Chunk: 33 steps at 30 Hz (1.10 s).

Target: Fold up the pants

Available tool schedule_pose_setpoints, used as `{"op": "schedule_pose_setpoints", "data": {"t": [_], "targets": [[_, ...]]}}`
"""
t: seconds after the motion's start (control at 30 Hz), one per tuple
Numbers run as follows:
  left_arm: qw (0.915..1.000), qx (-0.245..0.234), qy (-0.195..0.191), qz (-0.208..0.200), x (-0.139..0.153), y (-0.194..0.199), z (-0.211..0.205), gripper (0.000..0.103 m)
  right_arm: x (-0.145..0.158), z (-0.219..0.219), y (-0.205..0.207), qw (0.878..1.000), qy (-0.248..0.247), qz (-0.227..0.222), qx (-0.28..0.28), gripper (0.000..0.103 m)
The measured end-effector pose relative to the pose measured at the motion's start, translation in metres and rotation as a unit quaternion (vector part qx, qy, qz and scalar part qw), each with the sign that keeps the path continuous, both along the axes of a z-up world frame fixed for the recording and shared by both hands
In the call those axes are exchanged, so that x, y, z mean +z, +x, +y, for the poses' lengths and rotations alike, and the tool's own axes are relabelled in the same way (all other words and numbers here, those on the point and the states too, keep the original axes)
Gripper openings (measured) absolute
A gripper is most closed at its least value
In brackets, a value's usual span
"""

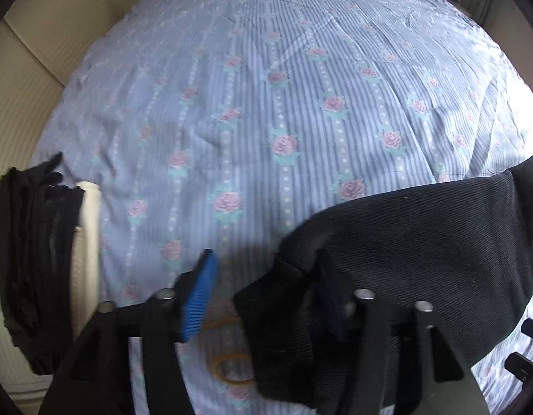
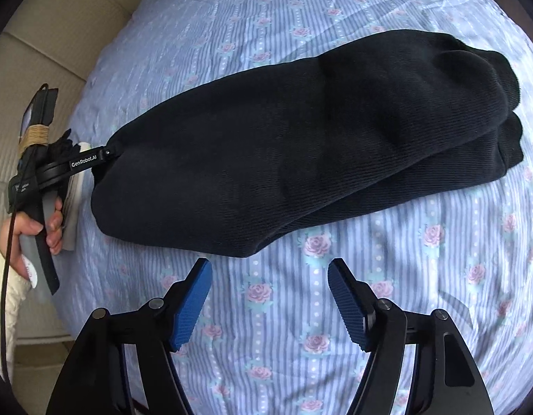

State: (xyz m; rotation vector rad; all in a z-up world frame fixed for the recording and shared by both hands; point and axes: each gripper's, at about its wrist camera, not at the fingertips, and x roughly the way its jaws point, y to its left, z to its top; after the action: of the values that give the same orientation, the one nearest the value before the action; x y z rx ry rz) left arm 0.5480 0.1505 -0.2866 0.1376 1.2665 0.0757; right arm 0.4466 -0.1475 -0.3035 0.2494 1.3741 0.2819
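Pants (image 2: 301, 138), dark and ribbed, lie folded lengthwise across the floral bedsheet (image 2: 405, 276), both legs stacked. Left gripper (image 2: 109, 152) is at the near end of the bundle; in the right wrist view its tip meets the fabric edge. From its own camera, cloth drapes over one finger while the other blue pad (image 1: 200, 294) stands clear and bare, so whether the jaws pinch anything I cannot tell. Right gripper (image 2: 270, 297) hovers just short of the pants, jaws wide apart, holding nothing.

Step in hand, by my reading: the crosswise fold, one end over the other. Next move calls for the right gripper to take the free edge.

Only the left wrist view shows a stack of dark garments (image 1: 31, 252) at the bed's edge. Only the right wrist view shows the full pants.
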Motion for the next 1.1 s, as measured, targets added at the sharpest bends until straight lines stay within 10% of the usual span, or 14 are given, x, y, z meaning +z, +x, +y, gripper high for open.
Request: {"op": "schedule_pose_setpoints", "data": {"t": [0.33,0.4,0.5,0.67,0.77,1.1], "targets": [[0.9879,0.056,-0.144,-0.008,0.024,-0.095,0.026,0.073,-0.022,0.032,0.013,0.997,0.029,0.022,0.066,0.066],[0.9758,0.101,-0.194,-0.002,0.015,-0.101,0.035,0.073,-0.020,0.037,0.015,0.996,0.034,0.019,0.078,0.064],[0.9356,0.185,-0.299,0.033,-0.015,-0.101,0.047,0.073,-0.010,0.038,0.017,0.996,0.048,0.002,0.075,0.064],[0.8941,0.263,-0.358,0.055,-0.050,-0.092,0.045,0.063,-0.005,0.022,0.023,0.997,0.070,-0.012,0.042,0.064],[0.8939,0.270,-0.355,0.048,-0.046,-0.084,0.043,0.038,-0.002,0.021,0.029,0.997,0.067,-0.022,0.042,0.064],[0.9033,0.256,-0.343,0.026,-0.027,-0.057,0.051,0.036,-0.020,0.029,0.031,0.995,0.054,-0.008,0.082,0.064]]}}
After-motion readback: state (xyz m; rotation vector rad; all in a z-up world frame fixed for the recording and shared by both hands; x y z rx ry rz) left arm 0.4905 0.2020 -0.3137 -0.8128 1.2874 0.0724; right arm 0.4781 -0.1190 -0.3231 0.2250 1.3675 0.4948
